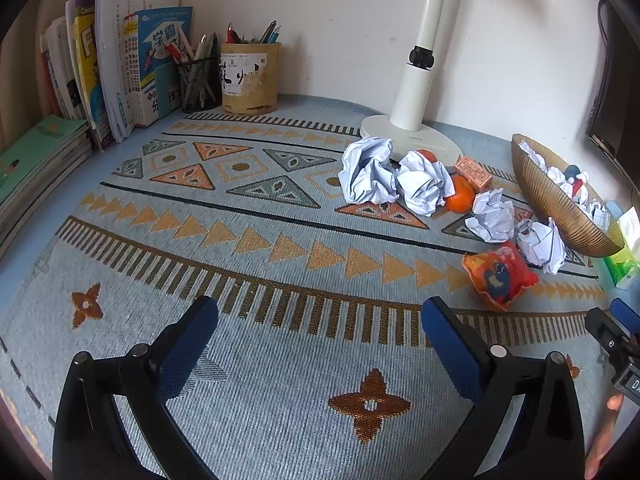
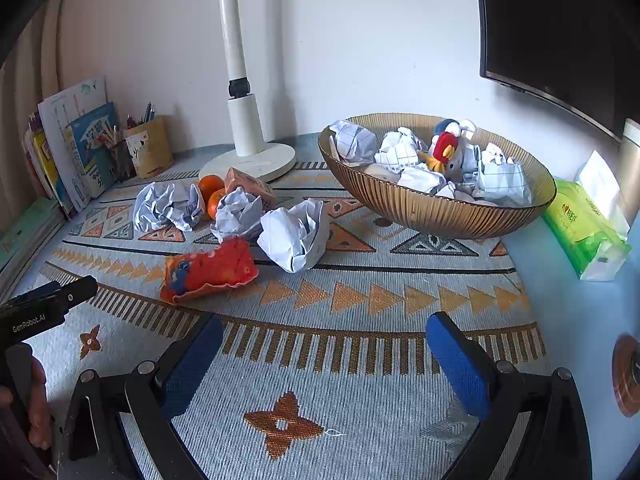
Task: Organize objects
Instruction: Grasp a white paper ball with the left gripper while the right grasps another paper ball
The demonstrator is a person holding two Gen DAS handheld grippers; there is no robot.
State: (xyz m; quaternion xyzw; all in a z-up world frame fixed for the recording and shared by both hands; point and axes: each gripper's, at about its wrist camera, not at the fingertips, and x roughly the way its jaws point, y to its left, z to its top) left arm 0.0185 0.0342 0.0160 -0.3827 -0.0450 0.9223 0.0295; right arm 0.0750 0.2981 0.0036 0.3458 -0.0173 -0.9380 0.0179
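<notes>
Several crumpled paper balls (image 1: 370, 176) (image 2: 296, 236) lie on the patterned cloth beside two oranges (image 1: 460, 198) (image 2: 211, 186), a small orange box (image 1: 473, 173) (image 2: 250, 186) and a red snack packet (image 1: 500, 276) (image 2: 210, 268). A ribbed gold bowl (image 1: 560, 208) (image 2: 432, 216) holds more paper balls and a plush toy (image 2: 446, 152). My left gripper (image 1: 320, 312) hangs open over bare cloth, well short of the clutter. My right gripper (image 2: 324, 330) is open too, nothing between its blue pads, with the packet ahead to its left.
A white lamp base (image 1: 408, 136) (image 2: 250, 162) stands behind the clutter. Books (image 1: 116, 68) and two pen holders (image 1: 250, 78) line the back left. A green tissue pack (image 2: 584, 228) lies right of the bowl under a dark monitor (image 2: 560, 32).
</notes>
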